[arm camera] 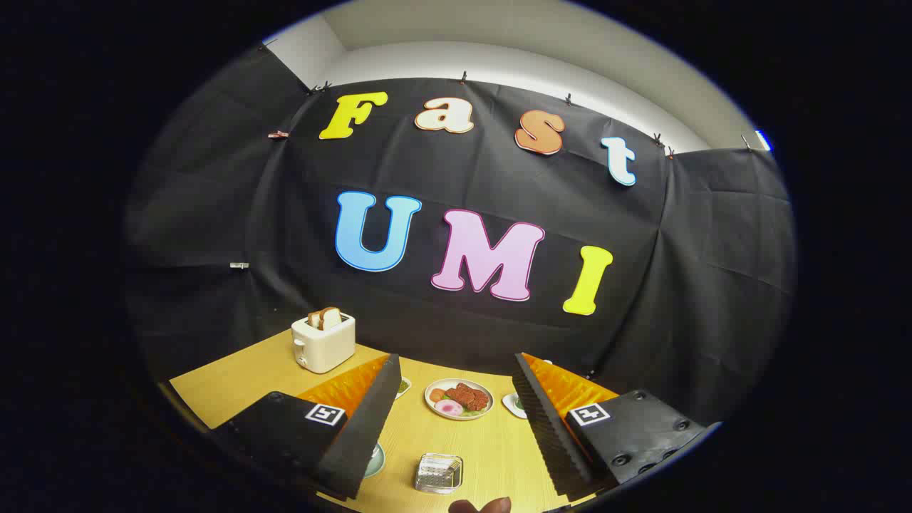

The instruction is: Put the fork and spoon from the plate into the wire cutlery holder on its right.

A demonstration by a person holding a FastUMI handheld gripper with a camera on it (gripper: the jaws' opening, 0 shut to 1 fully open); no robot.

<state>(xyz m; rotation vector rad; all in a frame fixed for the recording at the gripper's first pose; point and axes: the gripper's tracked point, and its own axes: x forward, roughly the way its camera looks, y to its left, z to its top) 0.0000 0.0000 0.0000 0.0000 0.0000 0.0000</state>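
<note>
My gripper (pixel 456 362) is open and held above a wooden table (pixel 491 449), with nothing between its fingers. Down between the fingers, close to me, stands the wire cutlery holder (pixel 439 473), a small silvery basket. Just left of it the rim of a pale green plate (pixel 375 460) peeks out from behind the left finger (pixel 363 420). That finger hides most of the plate, so I cannot make out a fork or spoon on it.
A white plate of food (pixel 459 398) lies further ahead between the fingers. A white toaster (pixel 323 344) with bread slices stands at the back left. Small dishes (pixel 404 387) (pixel 514 405) sit beside each finger. Part of a hand (pixel 482 506) shows nearest me.
</note>
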